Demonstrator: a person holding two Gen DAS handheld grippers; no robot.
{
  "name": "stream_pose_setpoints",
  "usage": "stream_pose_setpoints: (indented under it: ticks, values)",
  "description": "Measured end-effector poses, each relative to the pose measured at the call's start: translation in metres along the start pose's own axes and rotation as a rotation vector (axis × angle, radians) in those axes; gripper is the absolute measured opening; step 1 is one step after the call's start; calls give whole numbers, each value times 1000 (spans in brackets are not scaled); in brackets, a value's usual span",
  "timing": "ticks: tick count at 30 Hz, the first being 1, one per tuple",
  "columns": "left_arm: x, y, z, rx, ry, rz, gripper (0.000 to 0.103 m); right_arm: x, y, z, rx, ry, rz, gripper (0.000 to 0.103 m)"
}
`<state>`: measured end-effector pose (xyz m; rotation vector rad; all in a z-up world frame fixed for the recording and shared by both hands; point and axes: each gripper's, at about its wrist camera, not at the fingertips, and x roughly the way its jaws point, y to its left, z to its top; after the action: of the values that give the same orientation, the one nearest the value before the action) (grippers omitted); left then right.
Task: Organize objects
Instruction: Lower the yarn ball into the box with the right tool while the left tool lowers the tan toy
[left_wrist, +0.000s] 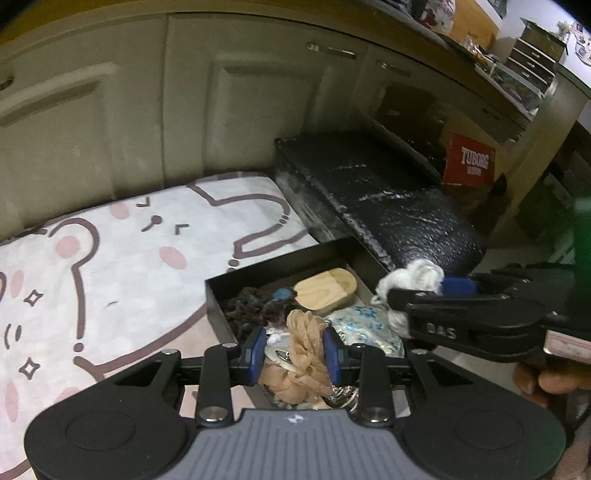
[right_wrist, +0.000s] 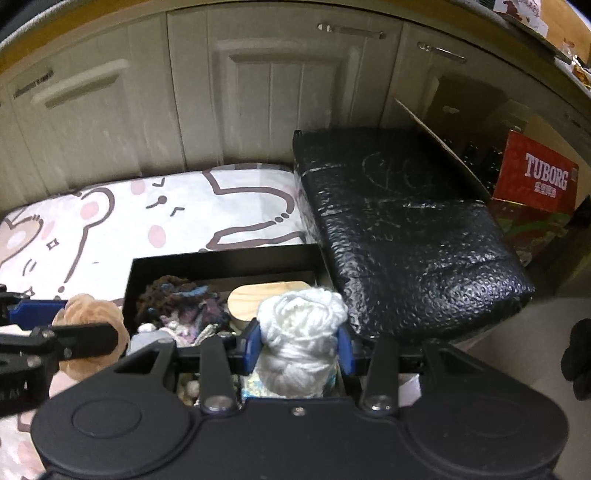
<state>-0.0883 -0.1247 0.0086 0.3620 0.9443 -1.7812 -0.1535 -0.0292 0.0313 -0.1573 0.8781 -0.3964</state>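
While both jaws hang over the black box (right_wrist: 221, 264), left gripper (left_wrist: 293, 349) clenching tan scrunchie (left_wrist: 306, 343), right gripper (right_wrist: 299, 341) clenching white yarn (right_wrist: 301, 332)

The tan scrunchie (left_wrist: 306, 343) is sheer, crinkled gauze cloth, and the white bundle (right_wrist: 303, 332) is soft, fluffy yarn. The oval lid (left_wrist: 327, 291) in the matt black box (left_wrist: 273, 258) is pale, smooth wood with visible grain, beside a glittery sequinned pouch (left_wrist: 364, 325). The black case (right_wrist: 406, 229) has a pebbled, slightly glossy skin; the printed mat (left_wrist: 129, 266) looks soft, matt cloth.
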Motion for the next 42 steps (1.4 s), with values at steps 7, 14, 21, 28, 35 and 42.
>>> stream_pose_setpoints:
  ticks: [7,14,21,28,35,42]
  values:
    - [13,-6,1,6,29,-32,35,17,2,5,-27,20,1,47]
    - [26,-12,1,5,53,-44,35,19,-5,8,16,32,9,52]
    - [40,-28,1,19,74,-83,35,10,-16,7,68,44,32,50]
    - [52,-47,2,40,70,-124,39,6,-23,6,108,51,39,50]
    - [58,-53,0,63,85,-93,68,7,-29,4,119,67,28,50]
    - [56,-46,0,42,94,-72,68,3,-27,3,115,70,27,50]
